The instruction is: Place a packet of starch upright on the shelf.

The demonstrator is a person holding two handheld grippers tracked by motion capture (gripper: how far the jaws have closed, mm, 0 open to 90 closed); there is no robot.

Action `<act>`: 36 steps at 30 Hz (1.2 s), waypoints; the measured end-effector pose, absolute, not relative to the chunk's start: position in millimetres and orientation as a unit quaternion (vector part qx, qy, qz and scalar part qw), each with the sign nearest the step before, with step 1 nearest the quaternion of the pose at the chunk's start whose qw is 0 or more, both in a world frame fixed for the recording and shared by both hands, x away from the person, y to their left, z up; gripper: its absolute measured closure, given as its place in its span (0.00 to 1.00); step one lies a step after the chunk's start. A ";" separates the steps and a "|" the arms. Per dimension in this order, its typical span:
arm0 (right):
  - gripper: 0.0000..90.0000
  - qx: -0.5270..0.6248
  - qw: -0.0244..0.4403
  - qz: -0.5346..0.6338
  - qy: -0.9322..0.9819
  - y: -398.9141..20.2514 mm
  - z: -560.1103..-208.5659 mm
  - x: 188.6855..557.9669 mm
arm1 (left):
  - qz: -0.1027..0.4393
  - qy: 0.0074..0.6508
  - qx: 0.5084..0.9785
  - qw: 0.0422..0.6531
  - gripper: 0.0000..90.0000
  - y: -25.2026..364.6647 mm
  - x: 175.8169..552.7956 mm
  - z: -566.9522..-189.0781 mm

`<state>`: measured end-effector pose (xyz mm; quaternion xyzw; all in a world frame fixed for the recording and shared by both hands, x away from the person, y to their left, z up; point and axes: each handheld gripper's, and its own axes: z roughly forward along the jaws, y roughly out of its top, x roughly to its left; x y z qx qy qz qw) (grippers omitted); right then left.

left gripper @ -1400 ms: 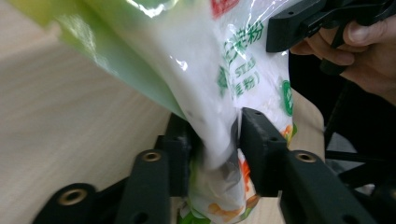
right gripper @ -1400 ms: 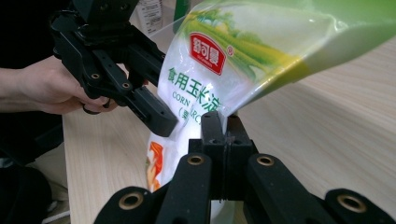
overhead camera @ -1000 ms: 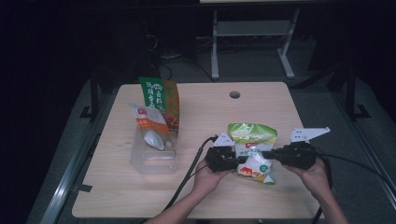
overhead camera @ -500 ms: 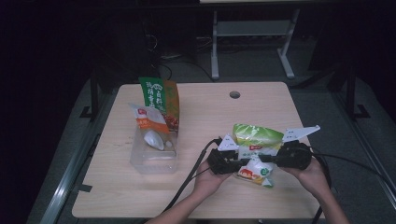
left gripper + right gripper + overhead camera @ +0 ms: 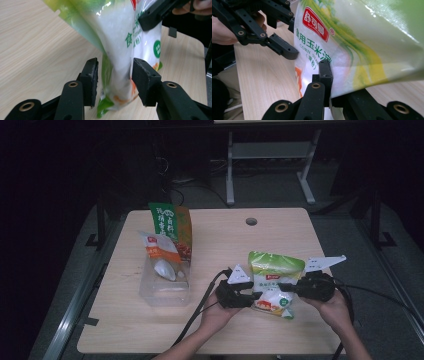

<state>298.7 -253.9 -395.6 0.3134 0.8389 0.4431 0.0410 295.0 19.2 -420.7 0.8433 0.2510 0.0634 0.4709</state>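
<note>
A green, yellow and white bag of corn starch (image 5: pixel 276 270) is held up off the wooden table (image 5: pixel 225 240), near its front right. My right gripper (image 5: pixel 286 288) is shut on the bag's side; in the right gripper view one black finger (image 5: pixel 325 72) presses the film of the bag (image 5: pixel 362 37) and the other is hidden behind it. My left gripper (image 5: pixel 253 295) is open around the bag's lower corner (image 5: pixel 117 37). Its jaws have just been opening, and the left pad (image 5: pixel 91 75) stands clear of the bag.
A clear plastic tub (image 5: pixel 165 292) at the table's left holds a white and orange packet (image 5: pixel 160 249) and a tall green and orange pouch (image 5: pixel 172 222). A cable hole (image 5: pixel 251 221) sits near the far edge. Black cables (image 5: pixel 200 307) trail off the front.
The left gripper's jaws have spread apart and come off the bag. The right gripper keeps its hold, and both hands stay about where they were.
</note>
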 end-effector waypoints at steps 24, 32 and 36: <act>0.99 0.318 0.059 0.448 0.833 -239.0 -378.5 303.9 | 0.083 0.227 0.854 0.461 0.52 50.4 272.2 -421.0; 0.99 0.316 0.062 0.455 0.830 -229.6 -366.6 307.0 | 0.093 0.216 0.852 0.468 0.50 59.3 258.8 -420.6; 0.99 0.313 0.065 0.460 0.828 -222.7 -359.2 309.0 | 0.097 0.210 0.852 0.469 0.49 63.0 251.9 -421.1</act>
